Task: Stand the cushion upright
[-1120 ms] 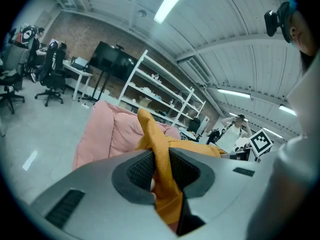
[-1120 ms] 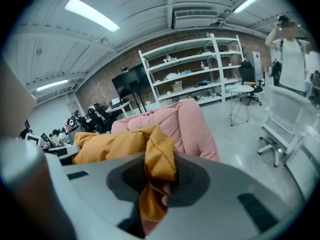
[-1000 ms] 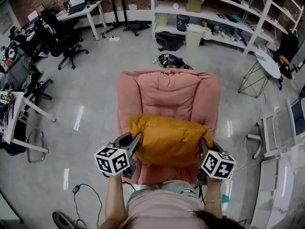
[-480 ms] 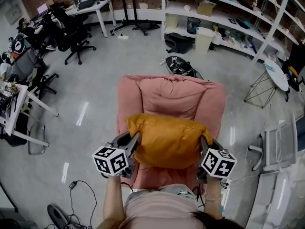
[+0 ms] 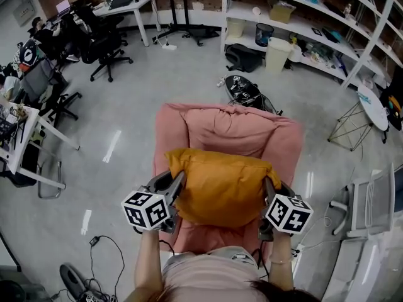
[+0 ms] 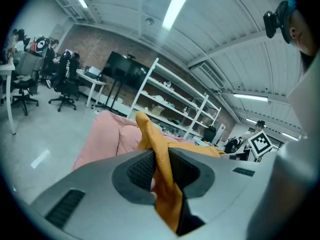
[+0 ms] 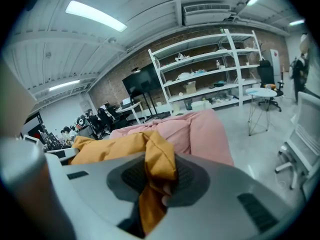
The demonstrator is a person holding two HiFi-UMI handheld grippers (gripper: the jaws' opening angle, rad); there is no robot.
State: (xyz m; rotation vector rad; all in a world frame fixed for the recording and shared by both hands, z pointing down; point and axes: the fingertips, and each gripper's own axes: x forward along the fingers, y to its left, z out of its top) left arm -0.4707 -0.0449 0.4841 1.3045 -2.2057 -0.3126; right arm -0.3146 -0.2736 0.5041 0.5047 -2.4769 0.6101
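A mustard-yellow cushion (image 5: 223, 186) hangs over the seat of a pink armchair (image 5: 228, 131), held at both sides. My left gripper (image 5: 177, 182) is shut on the cushion's left edge; in the left gripper view the yellow fabric (image 6: 161, 169) is pinched between the dark pads. On the other side my right gripper (image 5: 269, 187) is shut on the right corner, and the right gripper view shows bunched fabric (image 7: 157, 169) squeezed between its pads. The cushion's lower edge is hidden behind the grippers' marker cubes and the person's body.
The armchair stands on a glossy grey floor. White shelving (image 5: 302, 17) with boxes and bins runs along the back. Desks and black office chairs (image 5: 104, 46) fill the back left. A round folding table (image 5: 368, 102) is at the right, a black bag (image 5: 244, 92) behind the armchair.
The person with both grippers and the cushion has shifted forward towards the armchair; the cushion stays gripped at both ends, and both jaws hold the same.
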